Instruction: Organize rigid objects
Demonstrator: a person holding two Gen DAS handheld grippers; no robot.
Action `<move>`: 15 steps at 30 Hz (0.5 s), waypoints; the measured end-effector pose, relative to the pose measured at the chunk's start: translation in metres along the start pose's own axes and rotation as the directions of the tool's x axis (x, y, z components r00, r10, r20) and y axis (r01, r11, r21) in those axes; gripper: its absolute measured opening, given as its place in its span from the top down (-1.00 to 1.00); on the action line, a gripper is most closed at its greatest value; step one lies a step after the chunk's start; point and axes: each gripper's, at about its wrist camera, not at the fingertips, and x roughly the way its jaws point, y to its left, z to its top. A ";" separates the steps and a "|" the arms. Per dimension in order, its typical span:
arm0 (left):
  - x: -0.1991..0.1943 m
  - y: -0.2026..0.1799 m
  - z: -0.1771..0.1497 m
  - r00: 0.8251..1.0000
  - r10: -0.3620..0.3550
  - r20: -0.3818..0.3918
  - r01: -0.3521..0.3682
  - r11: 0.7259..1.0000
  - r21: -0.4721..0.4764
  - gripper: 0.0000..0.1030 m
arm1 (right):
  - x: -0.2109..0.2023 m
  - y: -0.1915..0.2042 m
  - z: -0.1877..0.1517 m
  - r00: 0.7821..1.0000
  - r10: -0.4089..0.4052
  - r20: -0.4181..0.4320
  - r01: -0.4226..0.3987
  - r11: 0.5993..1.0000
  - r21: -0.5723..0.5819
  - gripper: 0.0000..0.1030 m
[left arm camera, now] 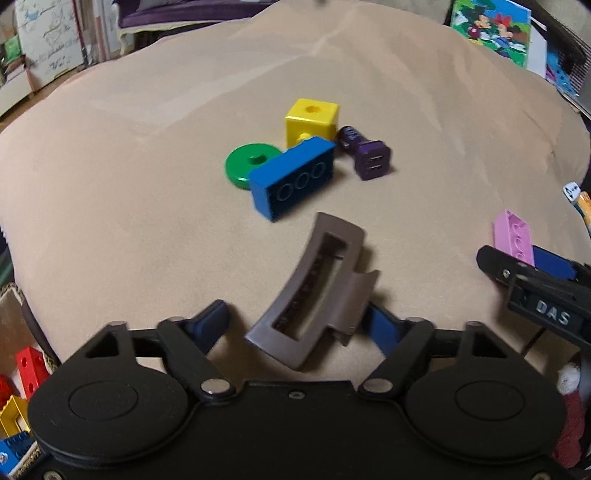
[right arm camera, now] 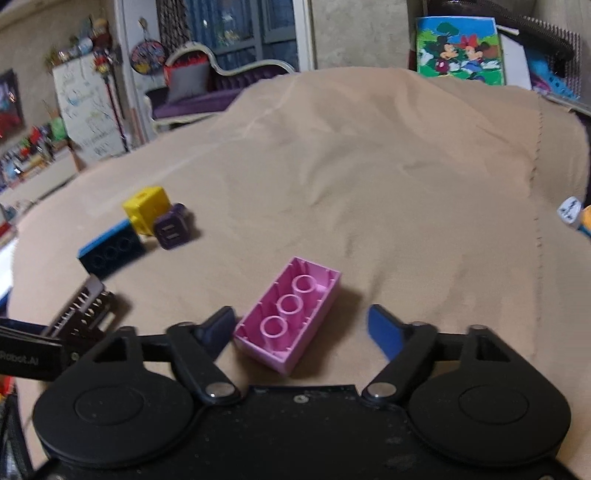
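On the tan cloth [left arm camera: 147, 184] a brown hair claw clip [left arm camera: 314, 291] lies between the wide-apart fingers of my left gripper [left arm camera: 295, 325], which is open. Beyond it sit a blue brick [left arm camera: 291, 181], a green ring [left arm camera: 247, 162], a yellow cube [left arm camera: 312, 122] and a purple car charger [left arm camera: 365, 155]. My right gripper [right arm camera: 303, 328] is open around a pink brick [right arm camera: 288, 317] lying studs-down; the pink brick [left arm camera: 515, 236] also shows at the right of the left wrist view. The clip [right arm camera: 85, 306], blue brick [right arm camera: 110, 251], cube [right arm camera: 147, 208] and charger [right arm camera: 170, 227] lie to its left.
A Mickey Mouse picture box [left arm camera: 491, 29] stands at the cloth's far right. A white die [right arm camera: 570, 212] lies at the right edge. Red, yellow and blue toy pieces [left arm camera: 22, 384] sit off the cloth at lower left. Furniture and shelves stand behind.
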 end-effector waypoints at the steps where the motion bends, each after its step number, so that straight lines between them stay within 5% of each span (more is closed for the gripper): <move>1: 0.000 -0.002 0.000 1.000 -0.003 0.002 0.003 1.000 0.010 -0.19 | -0.002 0.000 0.001 1.000 -0.001 -0.006 0.001 1.000 -0.005 -0.17; 2: -0.002 -0.004 -0.001 1.000 -0.003 0.004 0.003 1.000 0.019 -0.13 | -0.003 0.000 0.002 1.000 0.011 -0.012 -0.011 1.000 -0.006 0.16; 7: -0.003 -0.006 -0.004 1.000 0.010 0.001 -0.010 0.999 0.033 -0.12 | -0.013 0.008 -0.006 0.997 0.072 -0.009 -0.073 0.981 -0.180 0.42; 11: -0.003 -0.004 -0.002 1.000 0.003 -0.006 -0.002 1.000 0.012 -0.15 | -0.017 -0.004 -0.009 0.998 -0.036 0.041 0.045 0.970 -0.238 -0.23; 15: -0.001 -0.005 -0.003 1.000 0.016 -0.003 -0.015 1.000 0.015 -0.24 | -0.018 -0.037 -0.003 0.990 -0.138 0.041 0.141 0.984 -0.109 -0.24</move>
